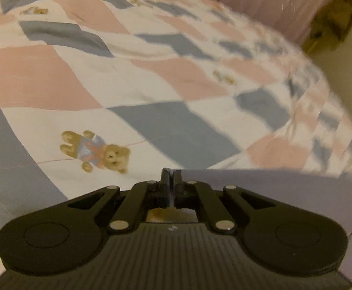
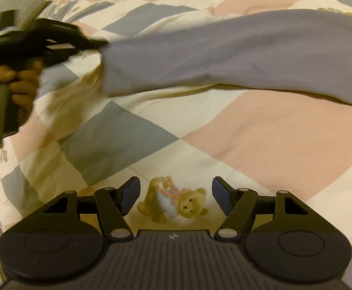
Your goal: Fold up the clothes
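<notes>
Patchwork bedding covers the bed [image 2: 260,145] in both views: a quilt of pink, grey-blue and cream squares with small printed teddy bears [image 1: 96,151]. Beyond its far edge in the left wrist view hangs a pinkish curtain [image 1: 272,2].

A lavender-grey garment [image 2: 224,65] stretches across the quilt in the right wrist view, running from the right edge toward the left. At its left end the left tool [image 2: 96,44] has its fingers pressed together on the cloth's edge, a hand [image 2: 14,84] gripping the handle below; that part is blurred. In the left wrist view the same tool [image 1: 170,174] shows its fingers shut, with the lavender cloth [image 1: 260,183] reaching to them from the right.

Nearer, the right tool [image 2: 176,199] hangs over a printed bear [image 2: 176,205], its fingers spread with nothing between them, apart from the garment.
</notes>
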The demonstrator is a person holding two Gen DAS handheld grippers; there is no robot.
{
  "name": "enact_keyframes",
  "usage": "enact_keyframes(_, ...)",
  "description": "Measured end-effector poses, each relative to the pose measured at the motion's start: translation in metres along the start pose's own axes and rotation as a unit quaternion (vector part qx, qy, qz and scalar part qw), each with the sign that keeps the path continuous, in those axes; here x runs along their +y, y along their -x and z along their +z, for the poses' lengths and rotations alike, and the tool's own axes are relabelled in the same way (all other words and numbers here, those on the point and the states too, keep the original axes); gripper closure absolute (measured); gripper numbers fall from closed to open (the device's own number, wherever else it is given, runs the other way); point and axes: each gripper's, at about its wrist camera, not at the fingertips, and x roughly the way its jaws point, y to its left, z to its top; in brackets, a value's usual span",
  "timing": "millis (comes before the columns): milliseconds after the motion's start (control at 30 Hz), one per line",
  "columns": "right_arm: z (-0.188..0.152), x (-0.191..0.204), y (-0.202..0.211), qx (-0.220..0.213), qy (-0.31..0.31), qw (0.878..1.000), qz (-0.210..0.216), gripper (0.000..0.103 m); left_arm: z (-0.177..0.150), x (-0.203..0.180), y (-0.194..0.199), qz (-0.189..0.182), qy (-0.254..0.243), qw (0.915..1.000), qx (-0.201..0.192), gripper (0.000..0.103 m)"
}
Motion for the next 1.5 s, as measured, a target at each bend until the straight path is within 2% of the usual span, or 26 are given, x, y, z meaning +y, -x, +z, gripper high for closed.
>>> enact_keyframes(67, -0.001, 0.003, -0.004, 0.001, 0.0, 1.0, 0.0, 0.034, -0.004, -0.004, -0.023, 0.038, -0.033, 0.9982, 0.033, 0.101)
enact_keyframes(133, -0.001, 0.005, -0.008, 0.005, 0.004, 1.0, -0.005, 0.034, -0.009, -0.006, -0.042, 0.082, -0.064, 0.9926, 0.061, 0.102)
enact_keyframes(200, 0.001, 0.008, -0.008, 0.004, 0.009, 1.0, -0.013, 0.034, -0.008, -0.009, -0.045, 0.095, -0.067, 0.9907, 0.071, 0.101)
enact_keyframes(233, 0.003, 0.01, -0.005, 0.0, 0.01, 1.0, -0.015, 0.034, -0.007, -0.008, -0.036, 0.086, -0.052, 0.9932, 0.059, 0.097)
enact_keyframes(300, 0.004, 0.013, 0.003, -0.01, 0.011, 1.0, -0.014, 0.034, -0.009, 0.0, -0.015, 0.073, -0.005, 0.9964, 0.041, 0.071)
enact_keyframes(367, 0.004, 0.014, 0.012, -0.019, 0.009, 1.0, -0.014, 0.032, -0.015, 0.012, 0.002, 0.054, 0.052, 0.9966, 0.035, 0.073)
enact_keyframes(433, 0.001, 0.012, 0.023, -0.026, 0.004, 1.0, -0.015, 0.03, -0.023, 0.024, 0.01, 0.03, 0.112, 0.9922, 0.046, 0.075)
enact_keyframes(533, -0.008, 0.005, 0.036, -0.027, -0.006, 0.999, -0.024, 0.03, -0.035, 0.036, -0.001, 0.004, 0.186, 0.9801, 0.069, 0.076)
enact_keyframes(633, -0.019, -0.004, 0.046, -0.027, -0.023, 0.999, -0.034, 0.03, -0.042, 0.04, -0.016, -0.022, 0.238, 0.9677, 0.08, 0.076)
enact_keyframes(800, -0.034, -0.011, 0.052, -0.022, -0.041, 0.998, -0.046, 0.03, -0.049, 0.033, -0.039, -0.028, 0.254, 0.9611, 0.105, 0.077)
enact_keyframes(833, -0.036, -0.011, 0.053, -0.021, -0.043, 0.998, -0.047, 0.029, -0.049, 0.031, -0.042, -0.027, 0.256, 0.9607, 0.104, 0.08)
enact_keyframes(867, -0.038, -0.011, 0.053, -0.021, -0.045, 0.998, -0.046, 0.028, -0.049, 0.031, -0.044, -0.022, 0.256, 0.961, 0.102, 0.096)
enact_keyframes(900, -0.039, -0.01, 0.054, -0.022, -0.046, 0.998, -0.045, 0.028, -0.049, 0.032, -0.044, -0.017, 0.258, 0.9607, 0.102, 0.101)
enact_keyframes(933, -0.04, -0.009, 0.054, -0.022, -0.047, 0.998, -0.044, 0.028, -0.05, 0.033, -0.042, -0.018, 0.26, 0.9603, 0.098, 0.101)
enact_keyframes(1100, -0.043, -0.004, 0.055, -0.022, -0.039, 0.998, -0.043, 0.028, -0.056, 0.023, 0.002, -0.026, 0.184, 0.9807, 0.061, 0.101)
enact_keyframes(1200, -0.044, -0.006, 0.06, -0.03, -0.047, 0.997, -0.044, 0.028, -0.063, 0.014, -0.003, 0.012, 0.125, 0.989, 0.077, 0.101)
enact_keyframes(1333, -0.044, -0.013, 0.064, -0.037, -0.061, 0.996, -0.045, 0.028, -0.07, -0.006, -0.021, 0.057, 0.052, 0.9919, 0.101, 0.099)
enact_keyframes(1400, -0.044, -0.015, 0.068, -0.042, -0.065, 0.996, -0.046, 0.028, -0.071, -0.02, -0.014, 0.089, 0.017, 0.991, 0.099, 0.092)
enact_keyframes(1433, -0.044, -0.016, 0.072, -0.046, -0.065, 0.996, -0.047, 0.028, -0.072, -0.027, -0.009, 0.113, -0.001, 0.9887, 0.099, 0.09)
enact_keyframes(1500, -0.044, -0.02, 0.084, -0.059, -0.068, 0.995, -0.052, 0.027, -0.077, -0.044, 0.01, 0.18, -0.058, 0.9768, 0.099, 0.089)
